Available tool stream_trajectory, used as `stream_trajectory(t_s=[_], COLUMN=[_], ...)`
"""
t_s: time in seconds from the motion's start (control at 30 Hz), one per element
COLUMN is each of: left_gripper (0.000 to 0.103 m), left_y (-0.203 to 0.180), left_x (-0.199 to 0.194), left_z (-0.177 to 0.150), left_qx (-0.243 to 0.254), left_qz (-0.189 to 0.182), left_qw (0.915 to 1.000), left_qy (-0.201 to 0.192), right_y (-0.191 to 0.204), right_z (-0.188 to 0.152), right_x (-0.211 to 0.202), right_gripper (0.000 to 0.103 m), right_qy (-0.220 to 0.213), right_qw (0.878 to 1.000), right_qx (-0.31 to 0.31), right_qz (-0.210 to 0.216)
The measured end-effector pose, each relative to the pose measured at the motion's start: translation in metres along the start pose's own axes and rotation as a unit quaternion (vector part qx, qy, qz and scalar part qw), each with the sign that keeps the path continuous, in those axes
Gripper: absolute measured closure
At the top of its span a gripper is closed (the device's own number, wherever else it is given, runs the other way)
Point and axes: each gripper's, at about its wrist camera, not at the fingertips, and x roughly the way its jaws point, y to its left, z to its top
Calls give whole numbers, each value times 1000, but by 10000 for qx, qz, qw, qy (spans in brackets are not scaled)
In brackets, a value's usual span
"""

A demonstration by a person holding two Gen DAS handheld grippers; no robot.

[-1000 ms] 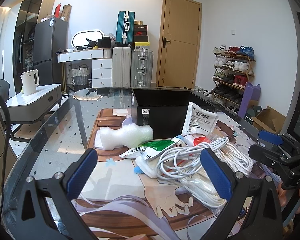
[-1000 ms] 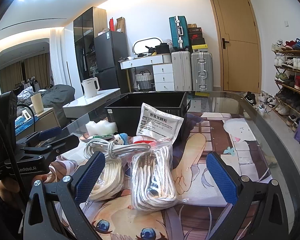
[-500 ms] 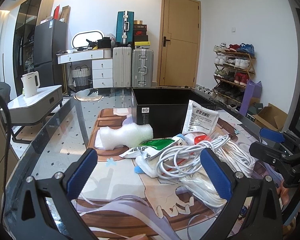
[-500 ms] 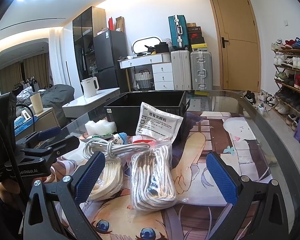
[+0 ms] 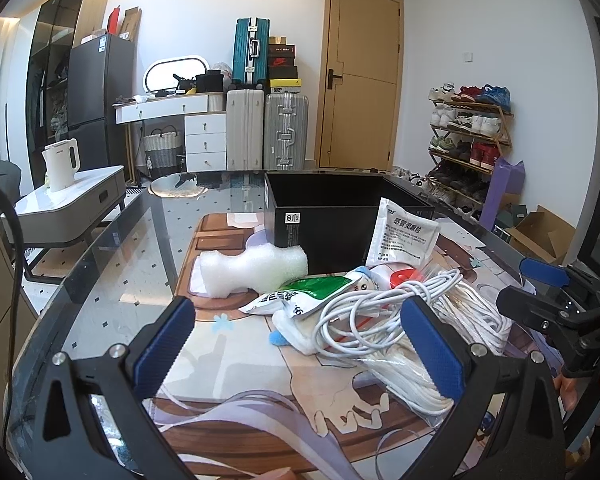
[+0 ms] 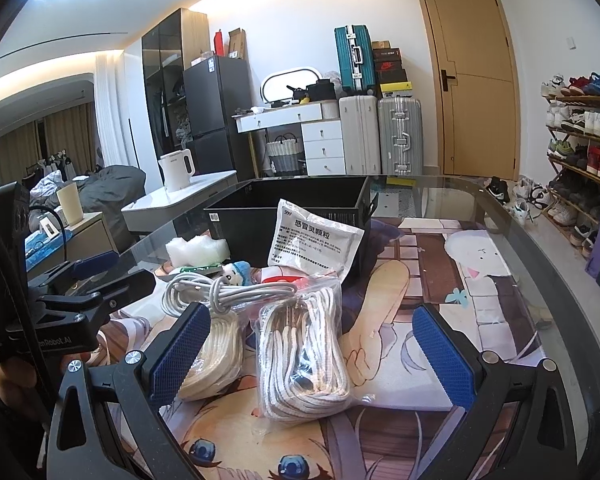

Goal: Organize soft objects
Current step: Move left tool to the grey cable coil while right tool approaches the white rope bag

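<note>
A pile of soft items lies on the printed mat in front of a black box (image 5: 332, 216) (image 6: 292, 204). It holds a white foam piece (image 5: 252, 270) (image 6: 196, 248), a green-and-white pouch (image 5: 300, 294), a white sachet (image 5: 404, 236) (image 6: 314, 242) leaning on the box, a coiled white cable (image 5: 360, 316) (image 6: 224, 292), a small plush (image 6: 236, 272) and bagged white rope (image 5: 416, 376) (image 6: 304, 356). My left gripper (image 5: 296, 346) is open and empty just before the pile. My right gripper (image 6: 312, 358) is open, its jaws on either side of the bagged rope, not touching it.
The mat lies on a glass table (image 5: 112, 264) (image 6: 540, 264). The right gripper shows at the right of the left wrist view (image 5: 552, 312); the left one shows at the left of the right wrist view (image 6: 80, 304). A side table with a kettle (image 5: 60, 164) stands left.
Both views have shifted only slightly; the left gripper has edged a little towards the pile. Nothing was taken hold of or moved.
</note>
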Motion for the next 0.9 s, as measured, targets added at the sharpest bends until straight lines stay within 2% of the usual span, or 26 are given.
stream_trajectory(t_s=[0.5, 0.63, 0.9], left_gripper=[0, 0, 0], left_y=[-3, -4, -9], left_x=[9, 13, 19], left_z=[7, 9, 13], left_qx=[23, 18, 221], left_qz=[42, -7, -126], left_qw=[9994, 9991, 9977], left_qy=[353, 423, 629], right_y=[0, -4, -3], right_z=[8, 8, 5], right_x=[19, 32, 50], right_gripper=[0, 0, 1], right_qy=[773, 1180, 1531], right_qw=[9956, 9920, 9875], right_qx=[-356, -329, -352], right_qz=[-387, -297, -103])
